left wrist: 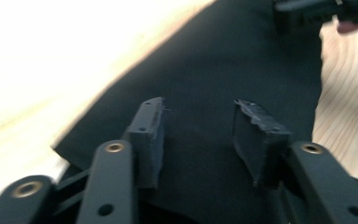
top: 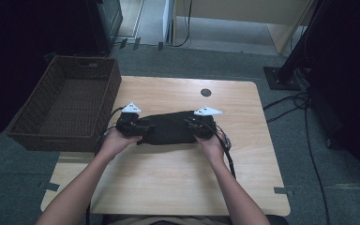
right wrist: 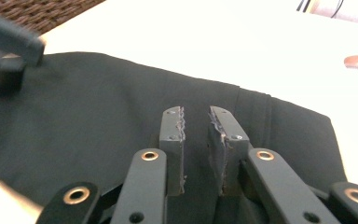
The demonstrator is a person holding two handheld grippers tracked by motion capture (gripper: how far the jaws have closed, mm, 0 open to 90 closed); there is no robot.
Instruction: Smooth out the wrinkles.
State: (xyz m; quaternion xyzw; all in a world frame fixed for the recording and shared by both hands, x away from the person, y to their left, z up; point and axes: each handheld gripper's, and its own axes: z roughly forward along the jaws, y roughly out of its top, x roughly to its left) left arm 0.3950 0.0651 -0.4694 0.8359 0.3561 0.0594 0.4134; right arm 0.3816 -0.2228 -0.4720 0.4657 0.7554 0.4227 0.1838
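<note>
Folded black cloth (top: 168, 127) at desk's (top: 178, 187) centre; left gripper (left wrist: 198, 135) spread, right gripper (right wrist: 196, 140) nearly pressed together, pinching nothing visible. Next: regrip the cloth's ends for folding.

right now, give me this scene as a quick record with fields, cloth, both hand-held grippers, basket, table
cloth: folded black cloth lying flat at the middle of the table
left hand-held gripper: at the cloth's left end, jaws apart above the fabric, nothing pinched
right hand-held gripper: at the cloth's right end, jaws nearly together with a narrow gap, no fabric seen between the pads
basket: brown wicker basket off the table's left edge, nothing seen inside
table: light wooden table with a small dark round spot near its far edge
</note>
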